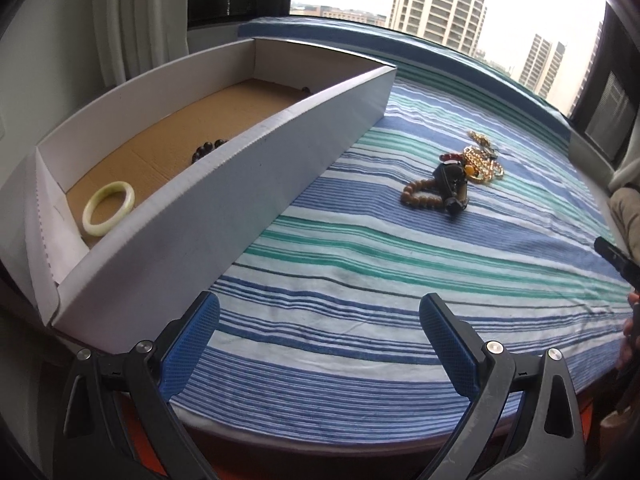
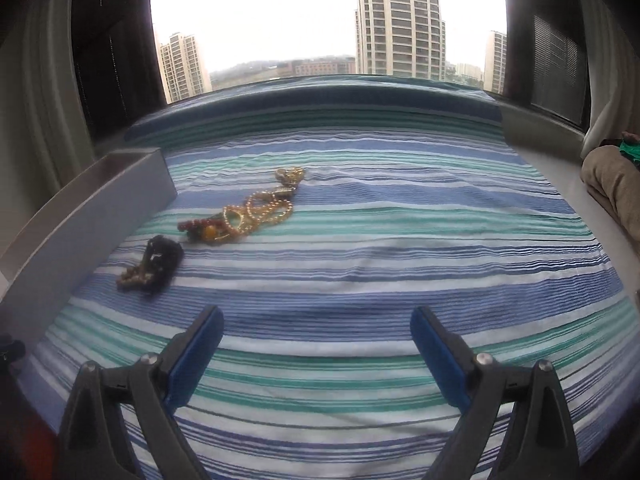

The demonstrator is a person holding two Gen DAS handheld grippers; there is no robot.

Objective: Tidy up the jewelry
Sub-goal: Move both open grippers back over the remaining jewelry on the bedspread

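Observation:
A long white cardboard box with a brown floor lies on the striped cloth at the left. Inside it are a pale green bangle near the close end and a dark bead bracelet against the near wall. A loose pile lies on the cloth to the right: a brown bead bracelet, a black piece, red beads and gold chains. The same pile shows in the right wrist view, with the brown beads and black piece closer. My left gripper and right gripper are open and empty, short of the jewelry.
The blue, green and white striped cloth covers the surface up to a window ledge. The box wall runs along the left of the right wrist view. A tan cushion sits at the right edge. The other gripper's tip shows at the far right.

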